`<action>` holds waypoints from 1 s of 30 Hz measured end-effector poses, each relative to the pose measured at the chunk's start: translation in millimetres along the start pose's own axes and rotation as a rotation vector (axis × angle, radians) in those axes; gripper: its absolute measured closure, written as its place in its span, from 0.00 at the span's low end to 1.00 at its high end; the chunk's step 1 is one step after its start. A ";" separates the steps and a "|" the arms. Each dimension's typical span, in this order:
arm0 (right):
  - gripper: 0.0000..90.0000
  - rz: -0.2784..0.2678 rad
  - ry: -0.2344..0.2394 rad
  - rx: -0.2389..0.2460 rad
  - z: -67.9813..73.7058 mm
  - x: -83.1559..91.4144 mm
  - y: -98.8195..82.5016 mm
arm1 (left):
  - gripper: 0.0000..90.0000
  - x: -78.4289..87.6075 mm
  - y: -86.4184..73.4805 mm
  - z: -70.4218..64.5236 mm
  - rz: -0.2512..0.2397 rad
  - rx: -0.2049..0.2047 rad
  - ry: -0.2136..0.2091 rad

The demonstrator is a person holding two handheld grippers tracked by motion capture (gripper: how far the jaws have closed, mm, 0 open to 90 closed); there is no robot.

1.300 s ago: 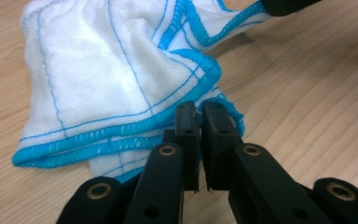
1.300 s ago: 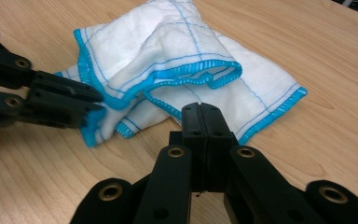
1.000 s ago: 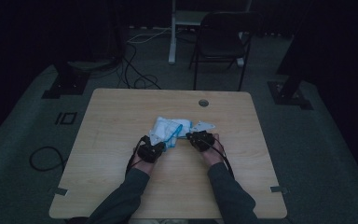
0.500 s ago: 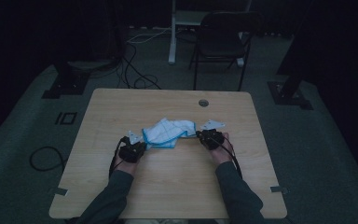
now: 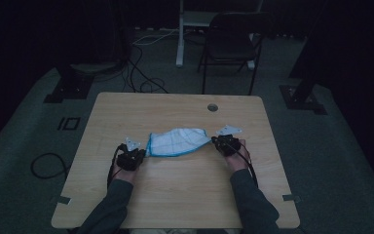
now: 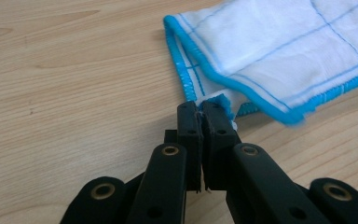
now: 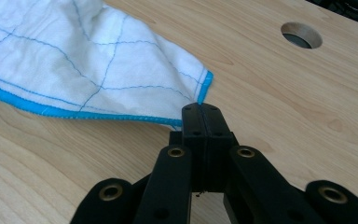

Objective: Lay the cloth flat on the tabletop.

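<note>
Both forearms coming in from near edge, spreading apart. Left gripper [image 5: 135,157] lying low at left, jaws pinching tight, pointing right. Right gripper [image 5: 222,144] sitting slightly farther at right, jaws clamping fully together, pointing left. Hands wrapping gripper bodies.

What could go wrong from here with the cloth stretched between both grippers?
The left gripper pinches only a small tuft of the cloth at its blue hem, so a harder pull might slip it free. The right gripper likewise holds just a corner tip. The cloth's near edge is doubled over, so laying it on the table now could trap a fold.
</note>
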State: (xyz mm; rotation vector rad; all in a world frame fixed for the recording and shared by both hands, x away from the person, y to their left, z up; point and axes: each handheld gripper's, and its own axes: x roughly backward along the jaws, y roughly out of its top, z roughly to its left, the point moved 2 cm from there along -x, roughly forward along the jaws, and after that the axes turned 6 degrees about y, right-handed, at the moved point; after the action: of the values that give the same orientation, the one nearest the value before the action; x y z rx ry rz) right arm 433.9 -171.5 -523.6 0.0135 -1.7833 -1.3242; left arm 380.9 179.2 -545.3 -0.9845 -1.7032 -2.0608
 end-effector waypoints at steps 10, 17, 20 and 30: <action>1.00 0.014 -0.038 -0.031 -15.5 8.3 -11.6 | 0.98 5.6 -2.8 10.1 -0.008 0.014 0.022; 1.00 0.019 -0.068 -0.055 -29.7 17.9 -18.6 | 0.98 12.9 -4.0 15.2 -0.020 0.013 0.031; 1.00 0.025 -0.081 -0.061 -33.0 19.9 -20.5 | 0.98 14.2 -4.7 12.7 -0.026 0.016 0.023; 0.84 0.005 -0.057 -0.045 -15.4 26.4 -15.1 | 0.97 17.0 -4.2 4.8 -0.040 0.005 0.008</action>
State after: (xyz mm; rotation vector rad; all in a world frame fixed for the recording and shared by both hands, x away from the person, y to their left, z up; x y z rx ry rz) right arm 420.8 -202.5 -518.0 -0.0542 -1.7988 -1.3733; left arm 367.5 188.1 -536.8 -0.9467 -1.7372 -2.0813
